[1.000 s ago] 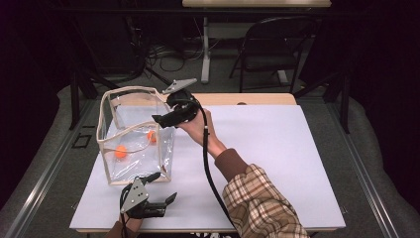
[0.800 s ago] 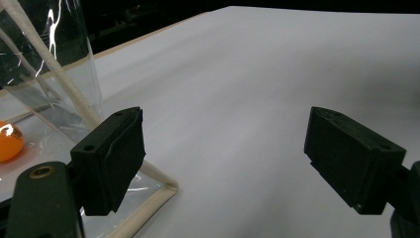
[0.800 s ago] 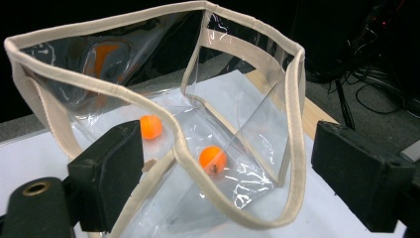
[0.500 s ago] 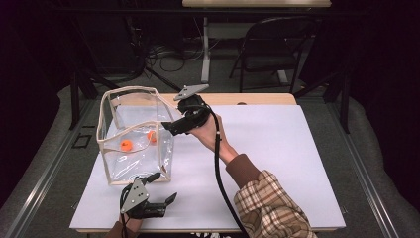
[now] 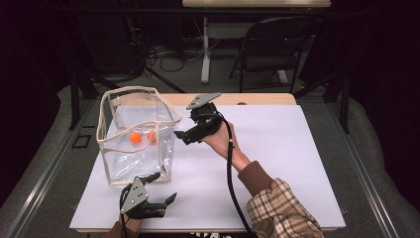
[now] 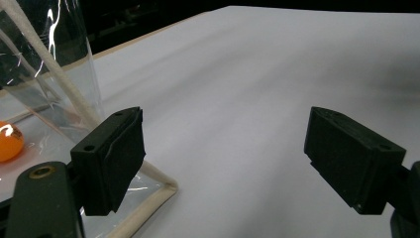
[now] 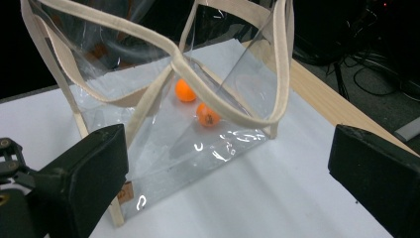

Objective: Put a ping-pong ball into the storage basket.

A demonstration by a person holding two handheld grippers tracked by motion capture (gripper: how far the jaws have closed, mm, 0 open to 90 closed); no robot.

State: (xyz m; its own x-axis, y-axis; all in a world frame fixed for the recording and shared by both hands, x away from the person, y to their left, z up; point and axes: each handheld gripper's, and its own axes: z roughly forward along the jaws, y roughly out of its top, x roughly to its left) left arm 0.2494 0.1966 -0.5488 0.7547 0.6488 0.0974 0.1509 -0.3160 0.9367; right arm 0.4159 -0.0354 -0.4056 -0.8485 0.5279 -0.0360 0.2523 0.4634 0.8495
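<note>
A clear plastic bag (image 5: 136, 134) with beige trim stands upright at the table's left, holding two orange balls (image 5: 135, 137) (image 5: 151, 135). My right gripper (image 5: 184, 131) hovers just right of the bag's top edge, open with nothing between its jaws. In the right gripper view the right gripper (image 7: 228, 183) looks down on the bag (image 7: 163, 64) and both balls (image 7: 185, 90) (image 7: 208, 114). My left gripper (image 5: 162, 187) rests open near the front edge, just in front of the bag. The left gripper view has the left gripper (image 6: 230, 163) beside the bag's bottom corner (image 6: 148, 198), with one ball (image 6: 7, 141) behind the plastic.
The white table sheet (image 5: 282, 148) stretches to the right of the bag and of the person's plaid sleeve (image 5: 282, 208). A black cable (image 5: 230, 168) trails from the right gripper. Beyond the table stand a folding chair (image 5: 267, 49) and floor cables (image 5: 168, 54).
My right gripper has drawn back from over the bag's opening, to the right and lower. One orange ball has rolled right inside the bag, close to the other. The left gripper stayed put.
</note>
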